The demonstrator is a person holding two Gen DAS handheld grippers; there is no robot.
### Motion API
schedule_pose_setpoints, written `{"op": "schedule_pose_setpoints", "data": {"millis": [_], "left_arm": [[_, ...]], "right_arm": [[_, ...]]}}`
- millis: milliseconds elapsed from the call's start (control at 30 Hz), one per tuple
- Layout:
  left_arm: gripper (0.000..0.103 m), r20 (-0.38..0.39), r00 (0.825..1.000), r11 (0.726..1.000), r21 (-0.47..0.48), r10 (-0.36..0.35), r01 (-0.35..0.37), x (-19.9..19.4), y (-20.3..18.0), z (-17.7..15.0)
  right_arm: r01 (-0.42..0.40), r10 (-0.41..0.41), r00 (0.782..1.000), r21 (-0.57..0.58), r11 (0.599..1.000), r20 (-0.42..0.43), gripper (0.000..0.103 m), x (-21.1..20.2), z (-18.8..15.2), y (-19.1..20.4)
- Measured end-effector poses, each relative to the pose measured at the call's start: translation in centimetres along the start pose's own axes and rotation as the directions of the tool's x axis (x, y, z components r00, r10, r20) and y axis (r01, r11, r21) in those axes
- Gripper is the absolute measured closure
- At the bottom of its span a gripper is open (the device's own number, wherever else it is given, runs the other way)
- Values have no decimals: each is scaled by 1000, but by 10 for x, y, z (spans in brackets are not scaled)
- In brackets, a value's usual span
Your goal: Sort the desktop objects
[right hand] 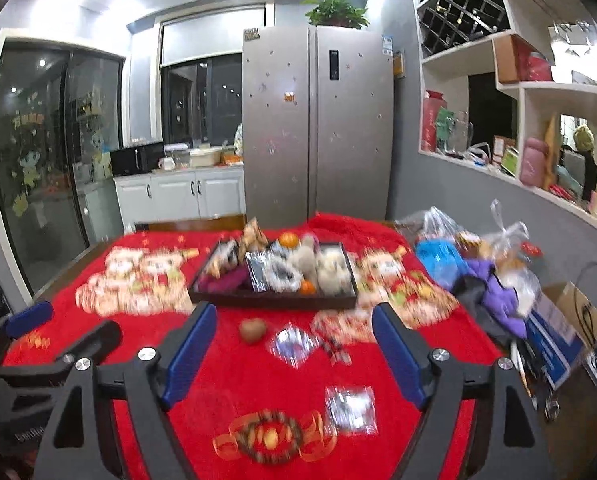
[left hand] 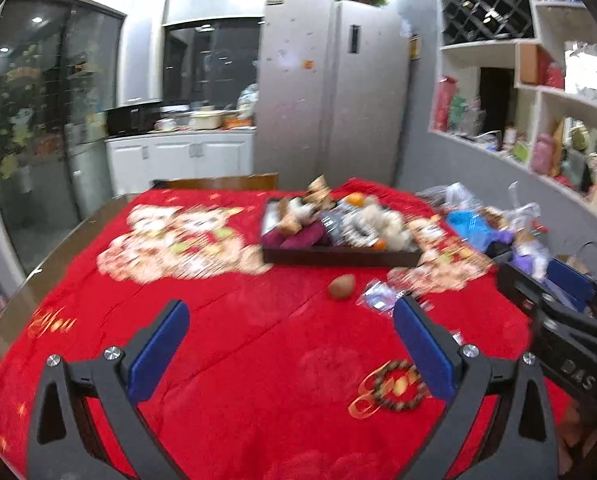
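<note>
A red blanket [left hand: 238, 340] covers the table. On it stands a dark tray [left hand: 338, 258] [right hand: 274, 302] filled with plush toys, oranges and packets. In front of the tray lie a brown kiwi [left hand: 341, 286] [right hand: 252, 330] and a clear packet [left hand: 378, 298] [right hand: 294, 344]. Closer in are a second clear packet [right hand: 350, 410] and a bead bracelet [left hand: 398, 386] [right hand: 272, 436]. My left gripper [left hand: 290, 344] [right hand: 64, 326] stands open over the bare blanket, holding nothing. My right gripper [right hand: 294, 356] [left hand: 546, 284] is open too, with the kiwi and packet lying beyond its fingers.
A heap of plastic bags and cloth [left hand: 478, 228] [right hand: 478, 264] crowds the table's right side, beside a cardboard box [right hand: 558, 320]. A chair back [left hand: 218, 182] and a fridge [right hand: 316, 120] stand beyond the far edge. Wall shelves [right hand: 538, 120] line the right.
</note>
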State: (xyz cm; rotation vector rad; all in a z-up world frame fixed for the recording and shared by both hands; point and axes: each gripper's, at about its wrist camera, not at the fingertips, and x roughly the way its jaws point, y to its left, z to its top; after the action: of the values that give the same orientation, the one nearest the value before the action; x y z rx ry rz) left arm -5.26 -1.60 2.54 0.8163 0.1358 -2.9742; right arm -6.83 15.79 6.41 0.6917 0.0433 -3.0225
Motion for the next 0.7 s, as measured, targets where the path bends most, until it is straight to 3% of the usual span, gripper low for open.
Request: {"op": "schedule_pose_setpoints", "data": {"millis": [200,367,700], "left_arm": [[0,-28,999,1000,0,-26,26,-3,2,-24],[0,-73,996,999,-26,-49,47,-4,5,-33],[0,-56,998,999,27,-21,23,-7,-7,-32]], "right_arm": [[-15,17,998,30,999,-61,21,-7,-40,-10],[-17,21,997,50,999,-79,21,-10,-50,-16],[-15,15,998,2,1000,-63,21,-22,-54,-12]]}}
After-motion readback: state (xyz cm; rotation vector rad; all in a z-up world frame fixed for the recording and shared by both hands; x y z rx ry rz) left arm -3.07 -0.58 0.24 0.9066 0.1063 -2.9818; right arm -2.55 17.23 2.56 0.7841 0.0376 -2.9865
